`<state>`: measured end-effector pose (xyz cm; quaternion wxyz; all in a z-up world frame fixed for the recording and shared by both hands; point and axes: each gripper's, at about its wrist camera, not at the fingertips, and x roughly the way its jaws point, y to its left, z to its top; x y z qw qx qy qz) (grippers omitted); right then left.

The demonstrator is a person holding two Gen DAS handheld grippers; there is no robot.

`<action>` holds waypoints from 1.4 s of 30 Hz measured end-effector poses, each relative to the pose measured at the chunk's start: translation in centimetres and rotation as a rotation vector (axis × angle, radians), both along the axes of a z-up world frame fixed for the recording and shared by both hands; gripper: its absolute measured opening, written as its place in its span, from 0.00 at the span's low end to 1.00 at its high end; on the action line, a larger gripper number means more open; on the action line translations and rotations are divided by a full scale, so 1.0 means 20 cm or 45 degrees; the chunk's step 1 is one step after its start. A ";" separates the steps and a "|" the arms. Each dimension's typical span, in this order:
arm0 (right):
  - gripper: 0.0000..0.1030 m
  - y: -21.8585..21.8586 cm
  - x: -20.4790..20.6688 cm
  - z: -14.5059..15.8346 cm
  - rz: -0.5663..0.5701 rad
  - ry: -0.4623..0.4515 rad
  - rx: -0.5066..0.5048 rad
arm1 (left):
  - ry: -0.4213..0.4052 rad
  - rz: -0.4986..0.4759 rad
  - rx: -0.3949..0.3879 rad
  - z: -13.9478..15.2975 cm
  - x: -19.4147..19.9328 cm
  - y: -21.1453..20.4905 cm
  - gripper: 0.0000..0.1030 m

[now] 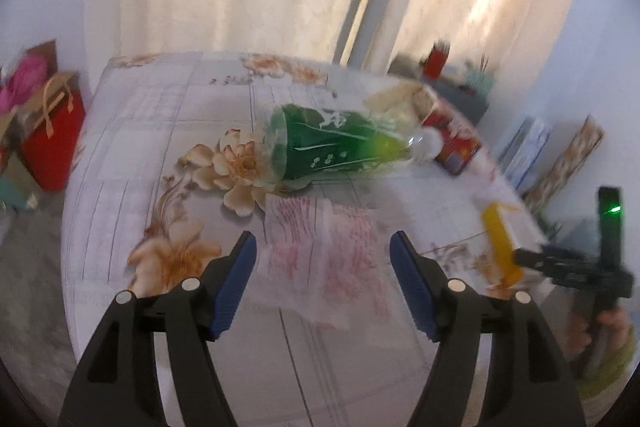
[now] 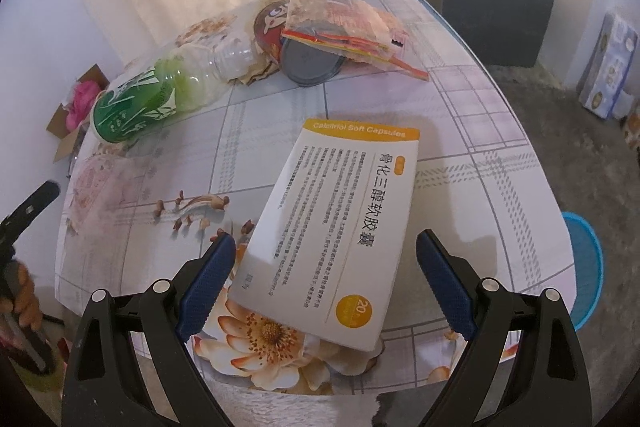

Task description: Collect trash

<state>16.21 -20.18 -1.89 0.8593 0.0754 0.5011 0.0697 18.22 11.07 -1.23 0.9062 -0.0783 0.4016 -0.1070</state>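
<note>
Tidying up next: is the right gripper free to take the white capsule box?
Probably yes: the right gripper is open, the capsule box lies flat between its fingers, and nothing rests on it.

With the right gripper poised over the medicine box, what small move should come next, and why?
Probably lower the right gripper slightly and close on the medicine box. Its jaws stand open on either side of the box, neither pad seeming to press it, and the box lies flat on the table. The left gripper is open with nothing held between its jaws.

Left gripper (image 1: 323,259) jaws apart, empty; right gripper (image 2: 325,267) jaws spread wide
</note>
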 end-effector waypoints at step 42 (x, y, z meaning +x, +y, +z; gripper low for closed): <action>0.76 0.09 -0.01 -0.05 -0.049 0.020 -0.104 | 0.018 0.068 0.149 -0.06 -0.07 -0.05 0.39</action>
